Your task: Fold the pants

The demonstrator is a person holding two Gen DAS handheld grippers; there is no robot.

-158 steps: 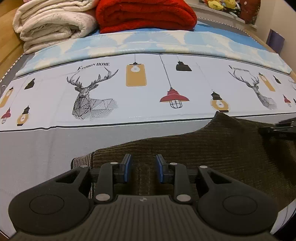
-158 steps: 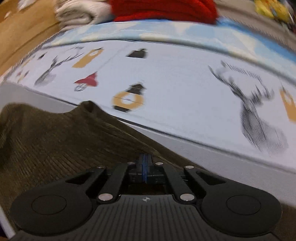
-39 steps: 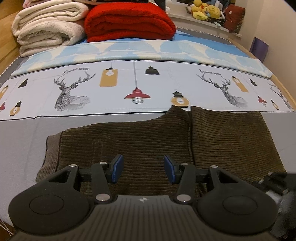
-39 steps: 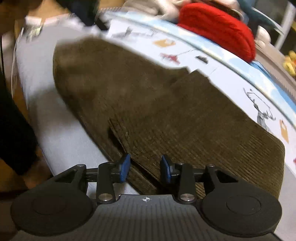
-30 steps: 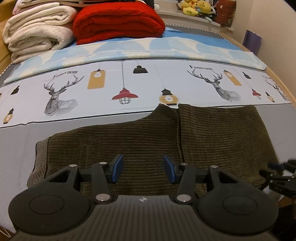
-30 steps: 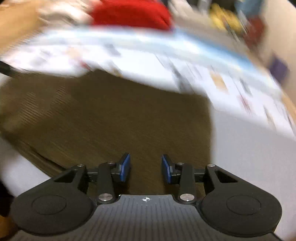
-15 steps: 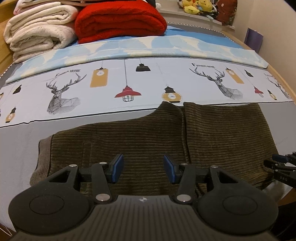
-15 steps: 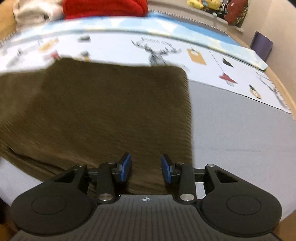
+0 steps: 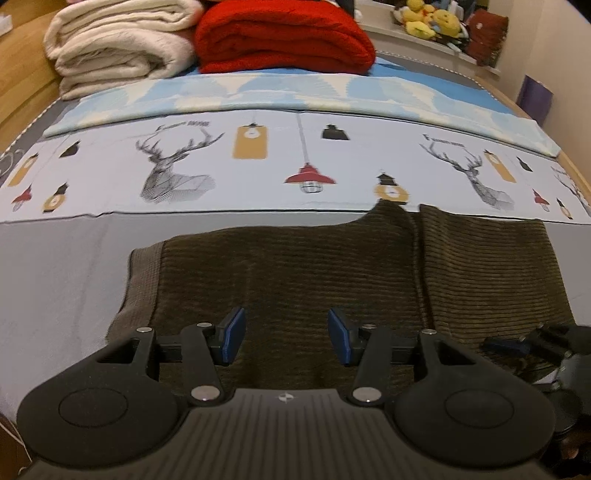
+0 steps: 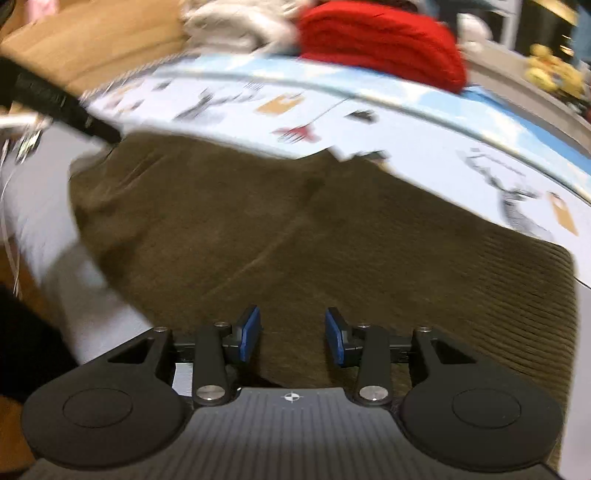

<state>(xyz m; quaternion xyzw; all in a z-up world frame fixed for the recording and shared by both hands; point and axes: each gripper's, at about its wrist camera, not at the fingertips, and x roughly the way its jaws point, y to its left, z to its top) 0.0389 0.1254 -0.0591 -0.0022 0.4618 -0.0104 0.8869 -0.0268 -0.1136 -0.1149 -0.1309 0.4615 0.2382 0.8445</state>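
Observation:
The dark olive corduroy pants (image 9: 332,273) lie flat on the bed, legs folded over onto the upper part, waistband at the left. A fold edge runs down right of centre. My left gripper (image 9: 286,341) is open and empty, hovering over the near edge of the pants. My right gripper (image 10: 293,339) is open and empty over the near edge of the pants (image 10: 332,240) at their right end. It also shows in the left wrist view (image 9: 517,345) at the lower right, low beside the pants.
The bed sheet (image 9: 258,173) with deer and lamp prints lies beyond the pants, then a blue patterned blanket (image 9: 332,92). A folded cream blanket (image 9: 118,48) and red blanket (image 9: 284,37) are stacked at the back. Plush toys (image 9: 428,18) sit on a shelf.
The left gripper has moved closer and lower over the pants. The right wrist view has swung left across the pants, and the right gripper stays open.

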